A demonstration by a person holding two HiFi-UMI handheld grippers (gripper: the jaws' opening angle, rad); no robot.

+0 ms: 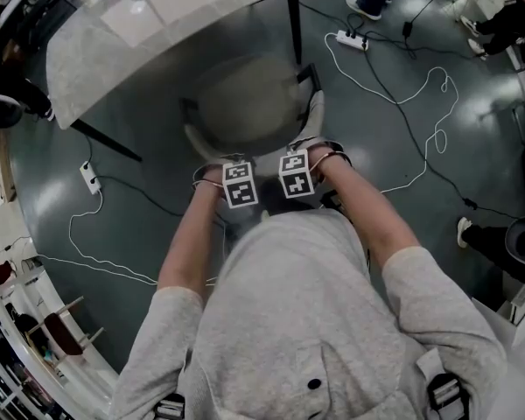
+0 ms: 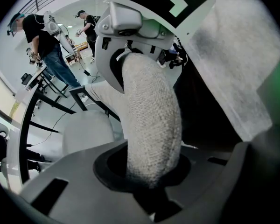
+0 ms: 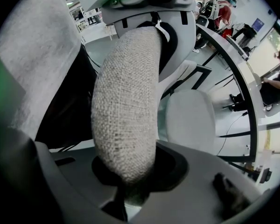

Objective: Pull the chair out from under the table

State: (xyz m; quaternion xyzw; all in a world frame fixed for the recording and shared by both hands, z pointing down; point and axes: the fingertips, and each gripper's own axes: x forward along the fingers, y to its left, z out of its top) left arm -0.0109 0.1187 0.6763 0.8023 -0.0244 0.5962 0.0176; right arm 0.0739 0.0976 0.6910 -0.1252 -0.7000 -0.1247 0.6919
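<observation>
The chair [image 1: 245, 108] stands partly under the table [image 1: 149, 33], its backrest [image 1: 195, 141] nearest the person. The left gripper [image 1: 237, 182] and right gripper [image 1: 296, 173] sit side by side on the backrest's top edge. On the floor [image 1: 472, 147], one power strip [image 1: 90, 177] lies left of the chair, and another power strip [image 1: 351, 40] lies beyond it to the right.

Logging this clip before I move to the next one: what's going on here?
A person stands behind a chair at a table, with a gripper in each hand. The left gripper and the right gripper sit side by side, both clamped on the fabric-covered top edge of the backrest. The far part of the chair lies under the table, while most of it shows clear of the table's edge. Cables trail over the floor nearby.
</observation>
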